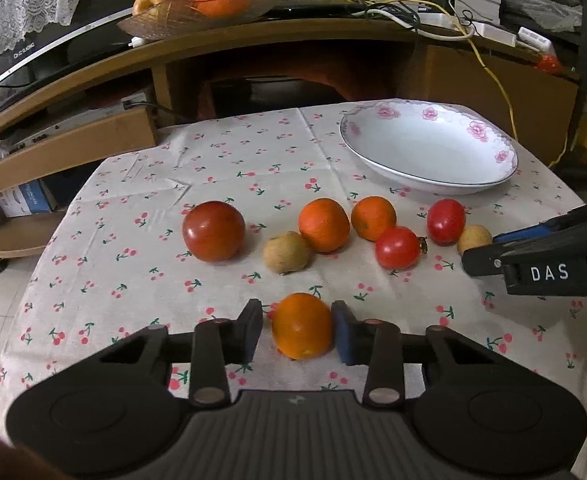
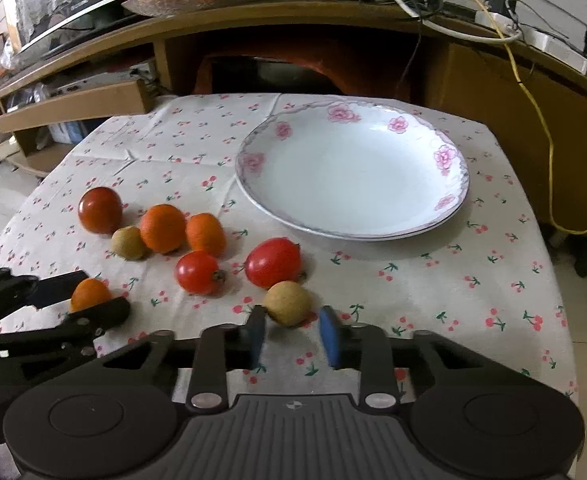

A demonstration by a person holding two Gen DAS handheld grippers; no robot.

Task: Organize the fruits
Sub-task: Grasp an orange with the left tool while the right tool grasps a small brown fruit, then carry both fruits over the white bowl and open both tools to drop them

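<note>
Fruits in a loose row on cherry-print tablecloth [image 2: 433, 280], nearer than the floral plate [image 2: 353, 172].

Left of the plate: large tomato [image 2: 100, 210], brown fruit [image 2: 128, 243], two oranges [image 2: 162, 228] and [image 2: 206, 235], then two tomatoes [image 2: 197, 273] and [image 2: 273, 262], the latter with long axis tilted up toward the plate. Plate bare inside. Behind the plate, glass dish [image 1: 197, 16] on wooden shelf, holding oranges and an apple. Left gripper [image 1: 298, 330] closing around small orange [image 1: 302, 326], contact unclear. Right gripper [image 2: 292, 330] spread wide around pale round fruit [image 2: 287, 303], touching neither pad.
</note>
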